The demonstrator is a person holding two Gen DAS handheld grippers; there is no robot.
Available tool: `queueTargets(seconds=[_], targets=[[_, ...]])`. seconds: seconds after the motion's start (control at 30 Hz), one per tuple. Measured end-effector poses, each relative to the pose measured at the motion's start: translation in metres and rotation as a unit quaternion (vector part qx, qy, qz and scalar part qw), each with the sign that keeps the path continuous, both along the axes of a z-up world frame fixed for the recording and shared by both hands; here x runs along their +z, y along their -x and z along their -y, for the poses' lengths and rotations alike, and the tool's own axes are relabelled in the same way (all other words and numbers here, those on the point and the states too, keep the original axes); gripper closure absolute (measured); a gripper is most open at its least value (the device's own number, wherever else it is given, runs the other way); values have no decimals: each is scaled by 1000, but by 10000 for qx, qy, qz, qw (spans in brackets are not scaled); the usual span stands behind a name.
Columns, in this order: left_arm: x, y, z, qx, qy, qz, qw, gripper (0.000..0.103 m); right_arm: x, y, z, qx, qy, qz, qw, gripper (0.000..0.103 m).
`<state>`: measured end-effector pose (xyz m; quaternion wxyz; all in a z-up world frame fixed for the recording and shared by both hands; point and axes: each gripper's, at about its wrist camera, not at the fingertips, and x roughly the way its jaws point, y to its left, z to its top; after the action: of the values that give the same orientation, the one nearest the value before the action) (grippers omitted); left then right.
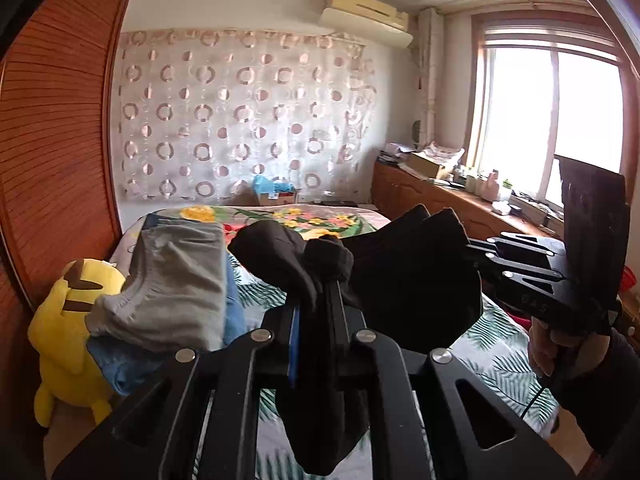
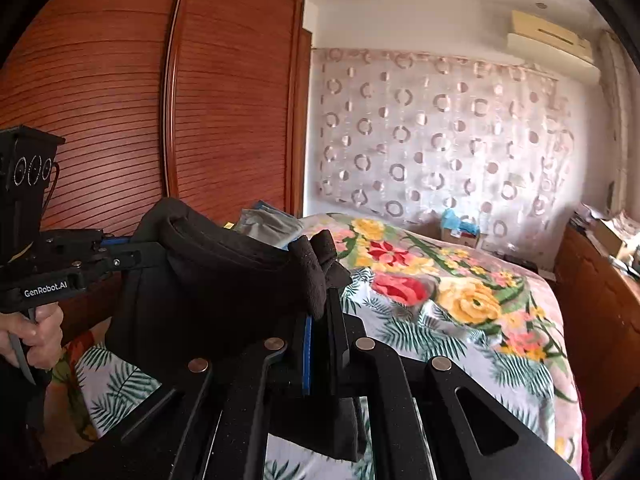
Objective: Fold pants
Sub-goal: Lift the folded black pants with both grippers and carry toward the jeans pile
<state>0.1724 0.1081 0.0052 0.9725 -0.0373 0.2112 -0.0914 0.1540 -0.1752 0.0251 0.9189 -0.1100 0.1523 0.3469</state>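
You are over a bed (image 2: 460, 320) with a flowered cover, a wooden wardrobe (image 2: 120, 100) in the upper left. The black pants (image 1: 408, 276) hang in the air at centre frame, stretched sideways between your tools. Your left gripper (image 1: 320, 276) is clamped on one bunched end, your right gripper (image 2: 320, 284) on the other. The cloth looks soft, light and floppy, so hold it at the edges; its long axis seems to run left to right, sagging in between.

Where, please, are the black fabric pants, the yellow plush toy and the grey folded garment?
black fabric pants (image 1: 416, 280): left wrist view, hanging middle.
yellow plush toy (image 1: 64, 336): left wrist view, its body.
grey folded garment (image 1: 176, 288): left wrist view, top face.
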Motion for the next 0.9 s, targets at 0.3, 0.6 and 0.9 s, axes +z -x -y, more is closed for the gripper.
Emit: queueTargets(seconds=[0.3, 0.6, 0.9], targets=[[2, -23, -28, 439, -38, 95, 9990, 91, 12, -61, -25, 345, -5, 121, 9993, 97], [0, -35, -59, 893, 51, 175, 9958, 91, 12, -114, -54, 741, 84, 399, 9964, 97], [-16, -45, -73, 1238, 81, 249, 9920, 91, -2, -151, -86, 984, 379, 526, 9930, 97]])
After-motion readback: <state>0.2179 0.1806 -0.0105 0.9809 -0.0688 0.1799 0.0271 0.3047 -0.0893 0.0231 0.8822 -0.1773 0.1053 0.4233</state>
